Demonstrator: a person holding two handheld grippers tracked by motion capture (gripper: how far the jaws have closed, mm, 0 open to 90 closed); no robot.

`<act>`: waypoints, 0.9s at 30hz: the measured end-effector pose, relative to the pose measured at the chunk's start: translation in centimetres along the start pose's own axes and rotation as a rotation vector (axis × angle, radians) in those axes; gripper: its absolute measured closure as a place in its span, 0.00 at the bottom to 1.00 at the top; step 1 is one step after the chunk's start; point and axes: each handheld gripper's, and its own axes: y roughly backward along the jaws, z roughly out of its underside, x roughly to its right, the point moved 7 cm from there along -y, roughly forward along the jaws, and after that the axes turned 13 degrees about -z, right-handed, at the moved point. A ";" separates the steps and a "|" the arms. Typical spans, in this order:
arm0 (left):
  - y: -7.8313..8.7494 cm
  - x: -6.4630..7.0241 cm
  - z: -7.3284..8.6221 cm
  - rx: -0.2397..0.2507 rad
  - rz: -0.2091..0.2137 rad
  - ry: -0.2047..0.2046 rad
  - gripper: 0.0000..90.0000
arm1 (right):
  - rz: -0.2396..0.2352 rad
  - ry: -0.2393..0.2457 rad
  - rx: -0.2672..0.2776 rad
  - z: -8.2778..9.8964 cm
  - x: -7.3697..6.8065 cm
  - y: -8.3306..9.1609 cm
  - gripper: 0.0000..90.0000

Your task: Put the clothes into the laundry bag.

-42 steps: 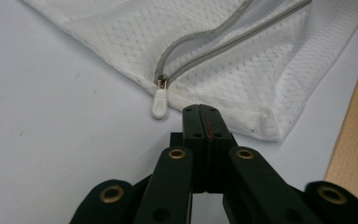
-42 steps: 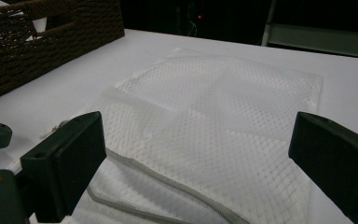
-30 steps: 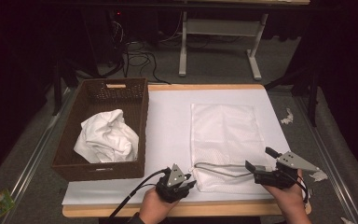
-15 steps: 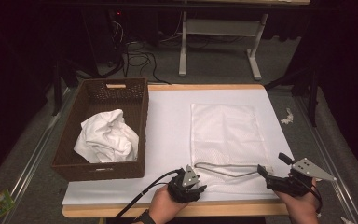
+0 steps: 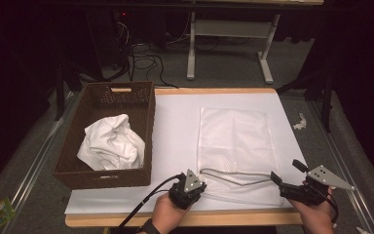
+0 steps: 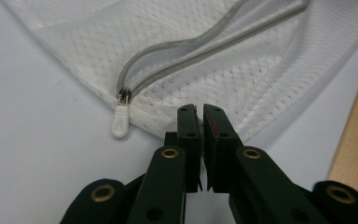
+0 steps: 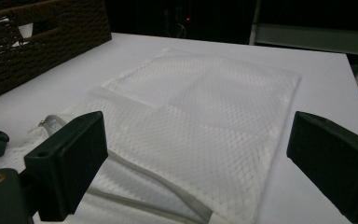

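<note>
Mesh bag (image 5: pixel 236 146): white, flat on the table (image 5: pixel 175 122), zipper partly open.
Left gripper (image 6: pixel 200 114): jaws pinching the bag's near edge beside the zipper pull (image 6: pixel 120 122).
Right gripper (image 5: pixel 287 176): jaws spread wide at the bag's near right corner.
Basket (image 5: pixel 146 131): brown wicker, left, holding crumpled white cloth (image 5: pixel 111 144).

White mesh laundry bag (image 5: pixel 236 144) flat on table, zipper (image 6: pixel 200 44) open, near corner seemingly pinched.

Soft cloth, woven wicker, smooth paper, hard plastic

The flat white mesh cloth bag (image 5: pixel 236 146) has tiny holes, a grey zip and a smooth white plastic zip pull (image 6: pixel 120 122). The brown woven basket (image 5: pixel 145 141) looks rough and holds crumpled white cloth (image 5: pixel 111 144). The matt white sheet (image 5: pixel 175 131) covers the light wooden table (image 5: pixel 214 90).
</note>
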 end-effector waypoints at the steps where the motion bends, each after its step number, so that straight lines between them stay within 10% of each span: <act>1: 0.2 -0.4 0.2 -0.001 -0.014 0.009 0.95 | -0.007 0.002 0.000 -0.1 -0.1 -0.3 0.06; 12: 2.4 -4.2 2.8 -0.008 -0.203 0.078 0.94 | -0.131 0.055 -0.038 -1.6 -1.8 -5.9 0.06; 20: 4.3 -4.2 2.4 0.069 -0.214 0.077 0.69 | -0.146 0.044 -0.047 -2.1 -1.8 -7.1 0.12; 27: 8.7 -3.9 0.9 0.180 -0.141 0.065 0.44 | -0.045 -0.001 -0.074 -1.6 1.1 -7.6 0.19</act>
